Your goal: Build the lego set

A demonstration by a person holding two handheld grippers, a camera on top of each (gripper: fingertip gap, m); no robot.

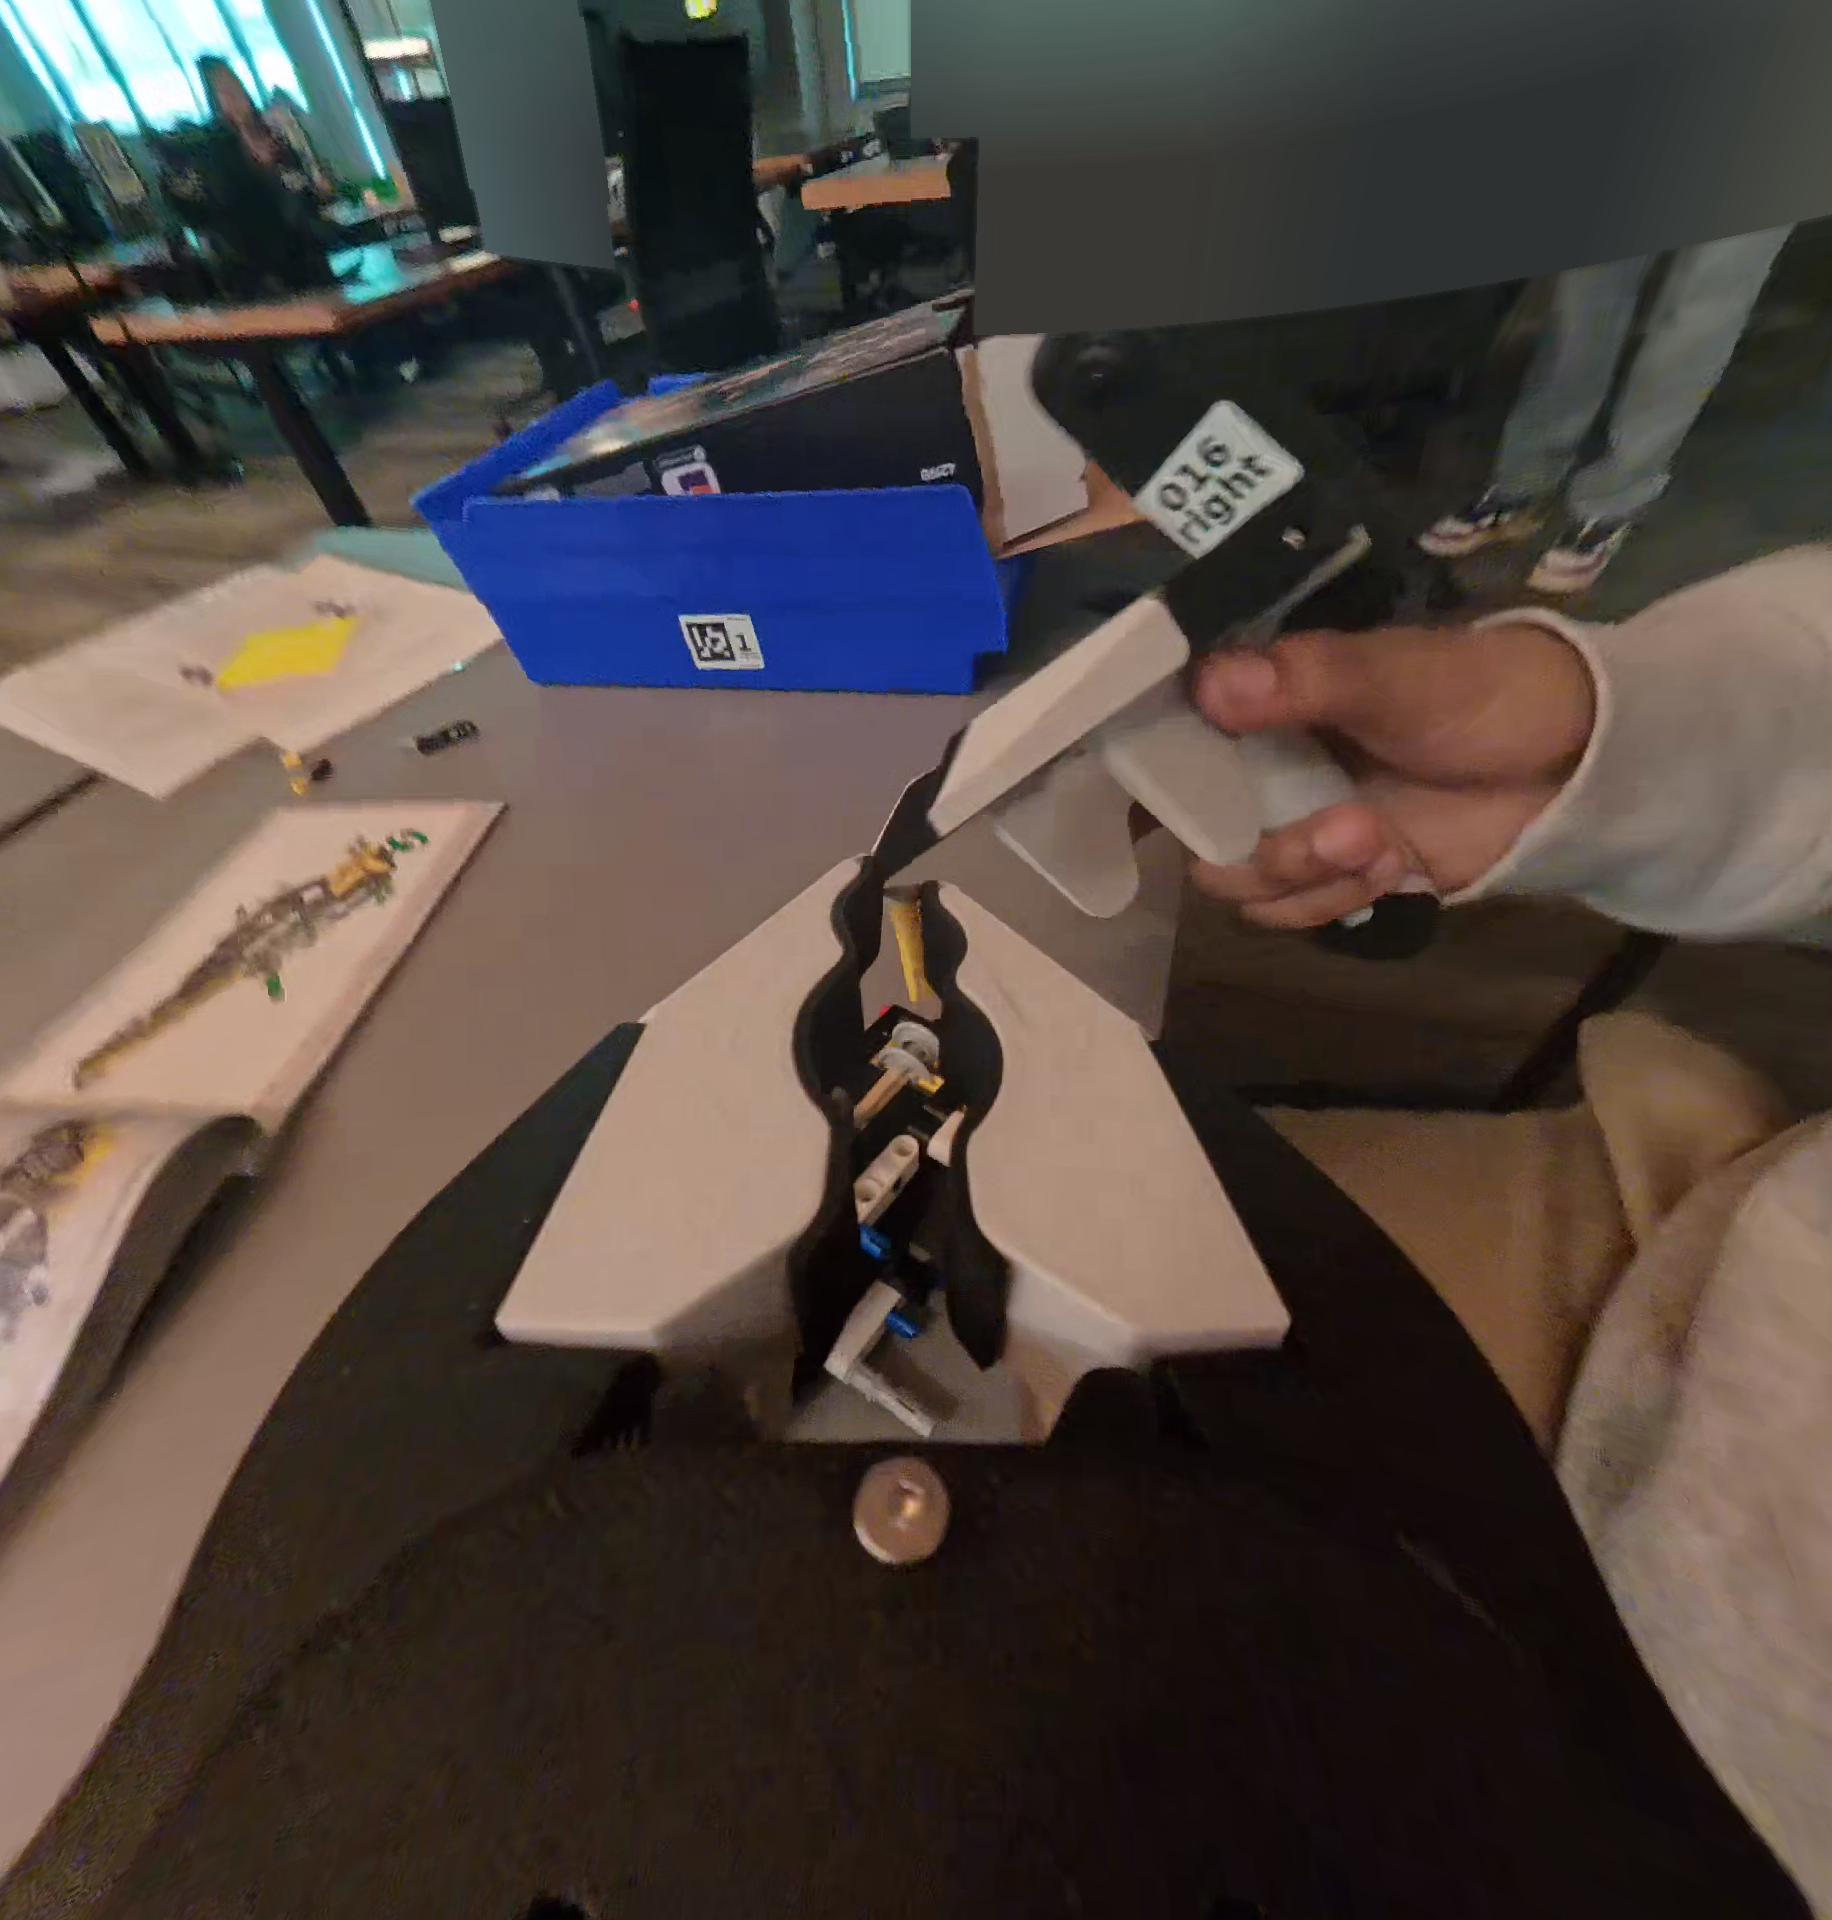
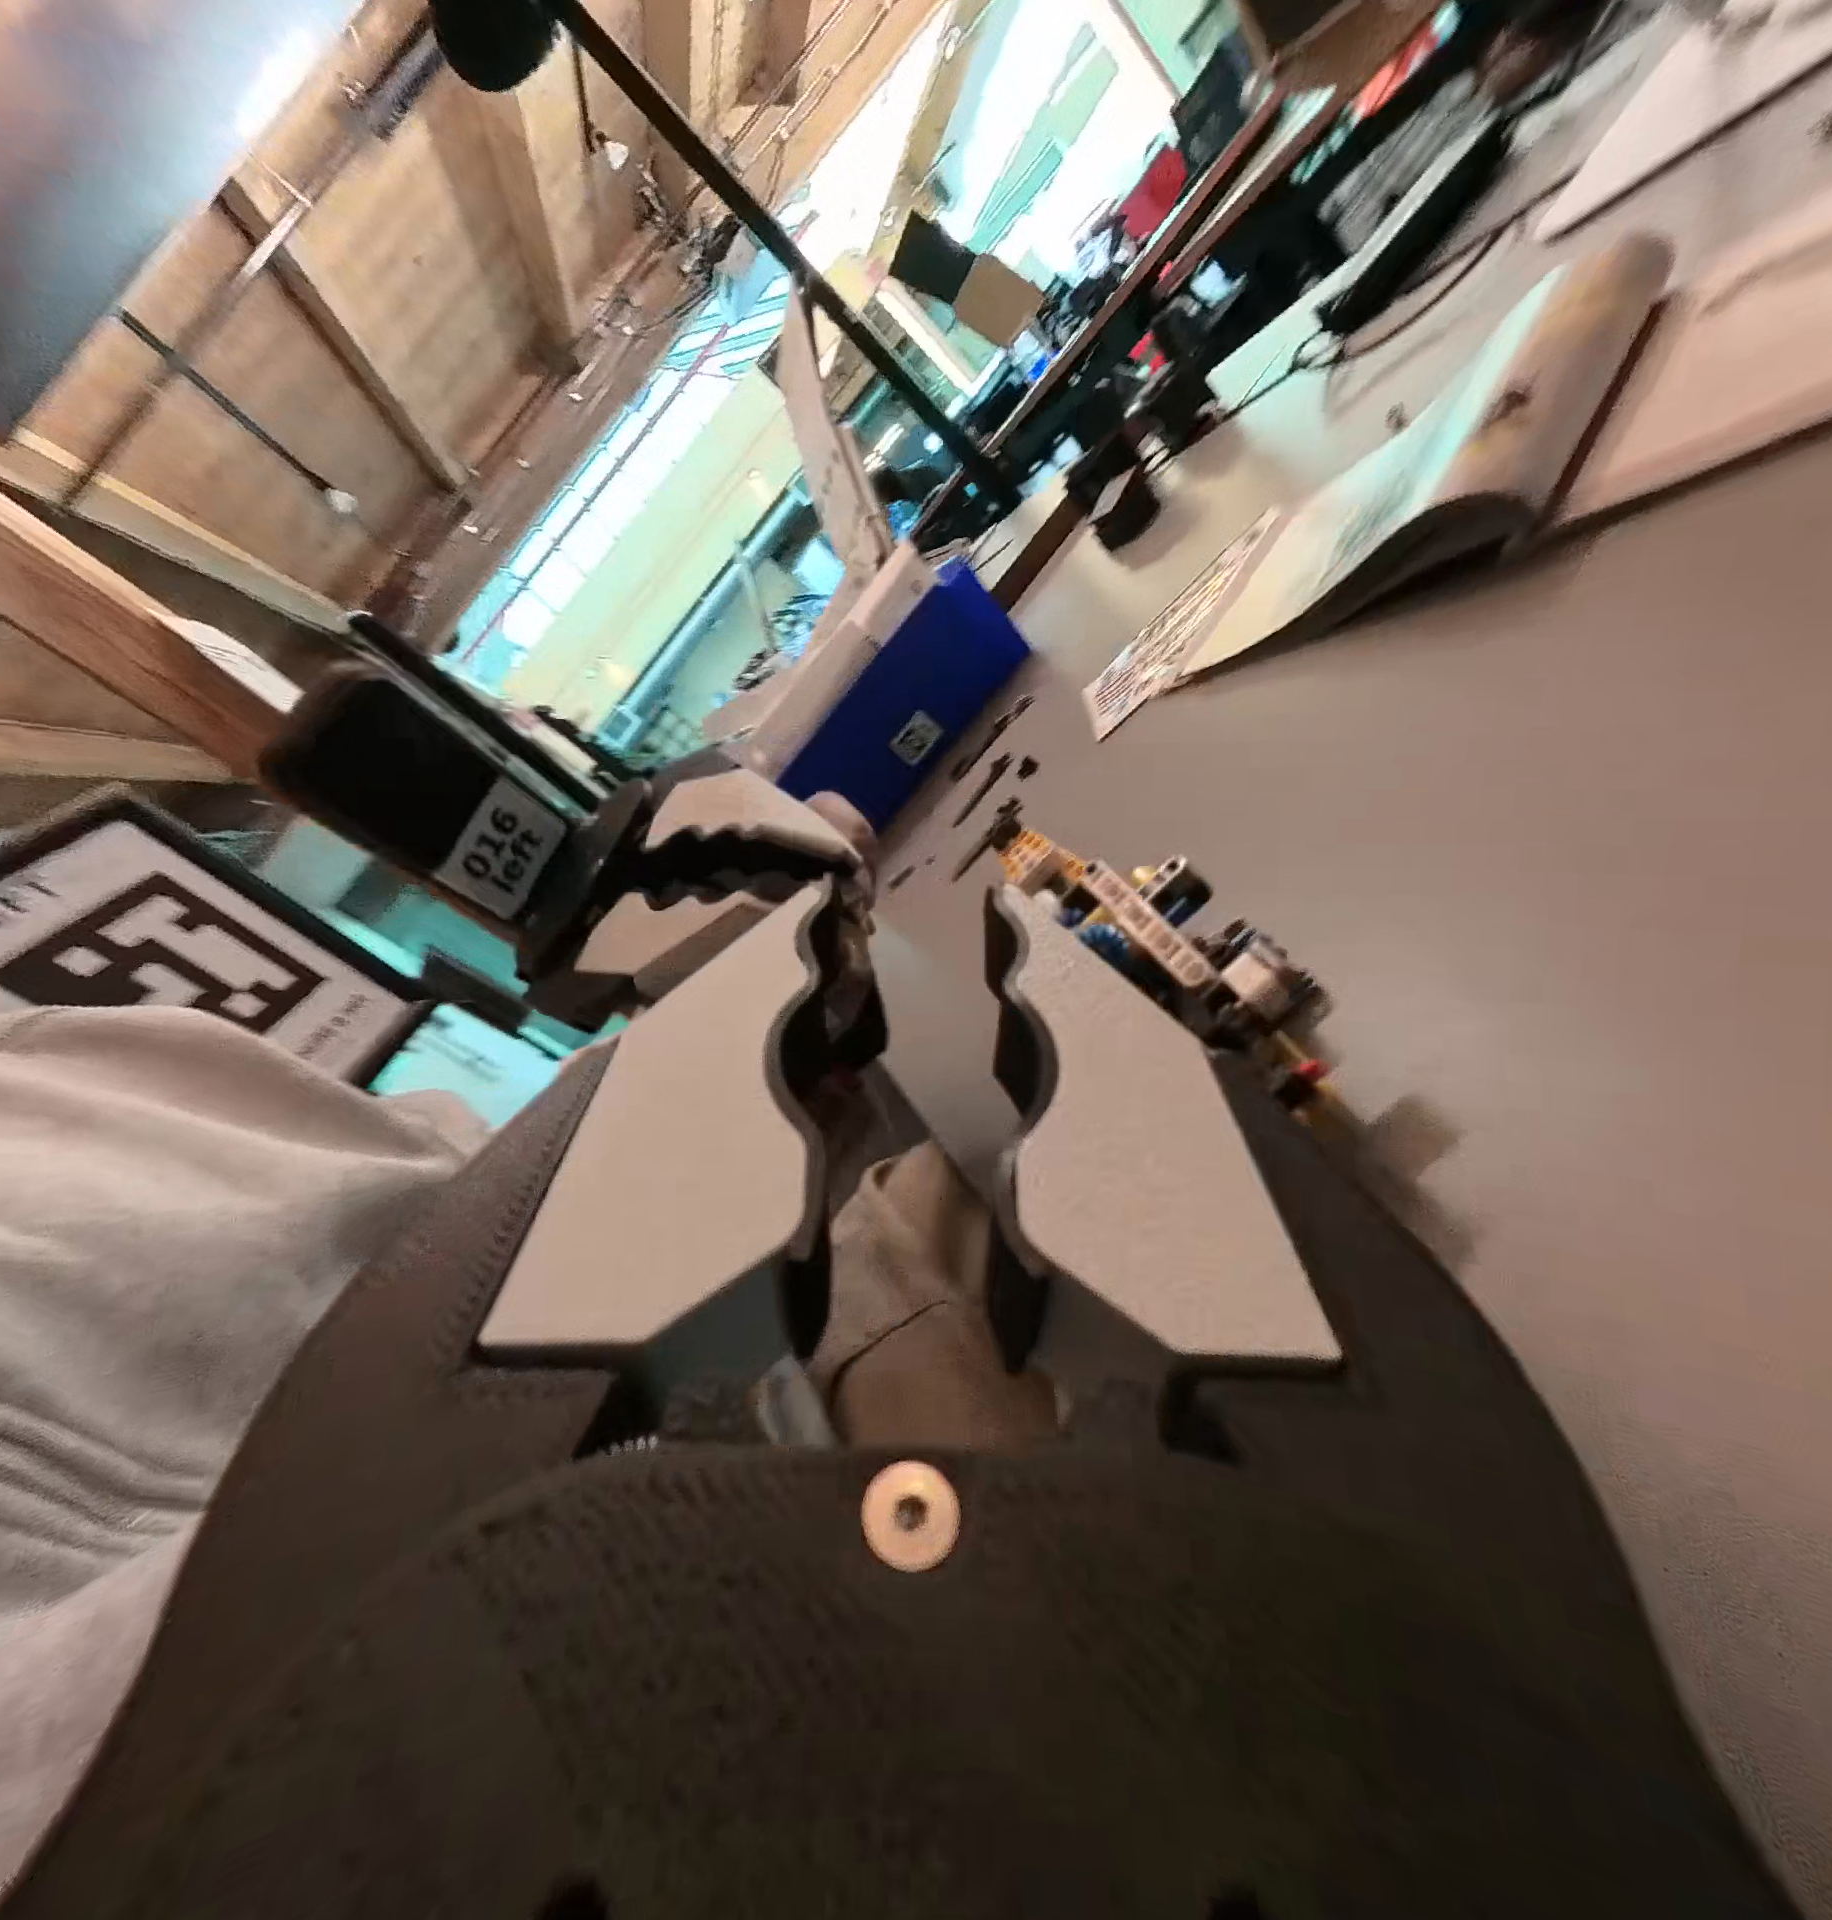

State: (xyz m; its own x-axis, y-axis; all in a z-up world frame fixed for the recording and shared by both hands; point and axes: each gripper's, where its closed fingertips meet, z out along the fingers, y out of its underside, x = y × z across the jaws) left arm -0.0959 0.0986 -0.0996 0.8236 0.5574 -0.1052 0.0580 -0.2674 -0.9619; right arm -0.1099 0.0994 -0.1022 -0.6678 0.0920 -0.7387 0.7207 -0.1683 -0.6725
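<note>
Clamping lego piece (image 1: 907, 1132) (black, white, yellow tip), left gripper (image 1: 896, 935) is closed around it. Right gripper (image 2: 907, 925), jaws parted, empty, is held touching piece's yellow tip. Blue bin (image 1: 746, 582) seen beyond piece.

Box (image 1: 766, 436) in bin (image 1: 725, 582) — prob. behind booklets (image 1: 257, 935)

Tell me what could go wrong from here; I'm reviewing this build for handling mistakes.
The left claw pinches a small lego sub-assembly in mid-air; a nudge from the right claw, touching the yellow piece at its tip, might twist it loose. The right claw is open, so that piece isn't secured and may drop onto the table.
</note>
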